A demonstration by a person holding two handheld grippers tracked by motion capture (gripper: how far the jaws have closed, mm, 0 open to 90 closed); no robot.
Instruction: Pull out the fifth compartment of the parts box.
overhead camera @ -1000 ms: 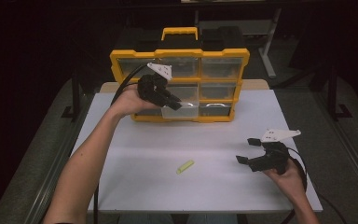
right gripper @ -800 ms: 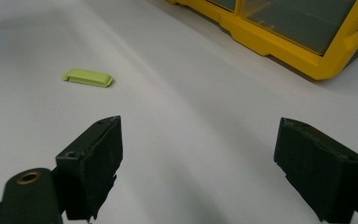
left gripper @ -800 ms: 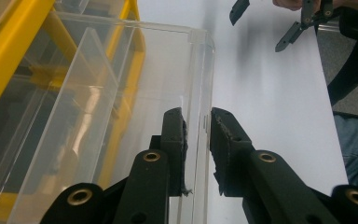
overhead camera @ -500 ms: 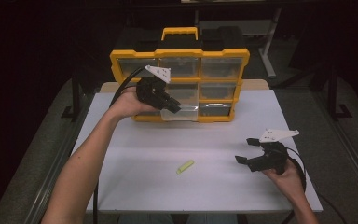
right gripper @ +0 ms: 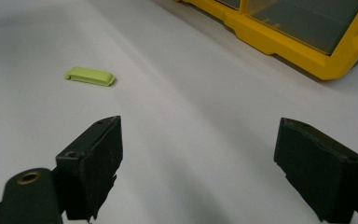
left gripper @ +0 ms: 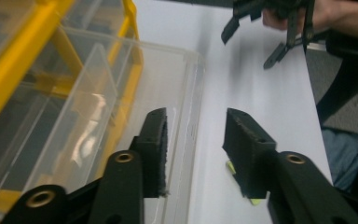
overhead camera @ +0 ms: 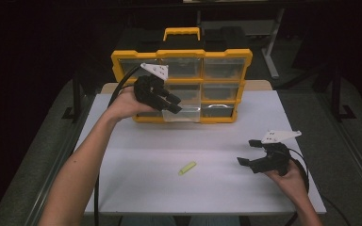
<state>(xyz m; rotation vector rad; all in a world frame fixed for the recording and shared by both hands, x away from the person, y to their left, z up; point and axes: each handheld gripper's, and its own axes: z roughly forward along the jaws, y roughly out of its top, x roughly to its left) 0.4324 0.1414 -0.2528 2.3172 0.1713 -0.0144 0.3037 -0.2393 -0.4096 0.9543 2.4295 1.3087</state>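
Observation:
A yellow parts organizer (overhead camera: 181,56) with clear drawers stands at the table's far side. One clear drawer (overhead camera: 186,114) in its bottom row is pulled partway out. My left gripper (overhead camera: 173,104) is at that drawer. Its jaws have just been opening, and the drawer's front wall (left gripper: 193,84) stands between them without being pressed. My left gripper (left gripper: 193,154) has one jaw inside the drawer (left gripper: 98,93) and one outside. My right gripper (overhead camera: 246,151) rests open at the table's right, with nothing in it. A small lime-green piece (overhead camera: 187,168) lies flat mid-table.
The white table (overhead camera: 136,146) is bare around the green piece (right gripper: 90,76). The organizer's yellow base (right gripper: 279,42) lies ahead of my right gripper (right gripper: 198,168). Black cables trail from both grippers. The surroundings are dark, with a metal stand behind the table.
The left gripper's jaws have spread apart at the drawer's front wall. The right gripper and the green piece have stayed put.

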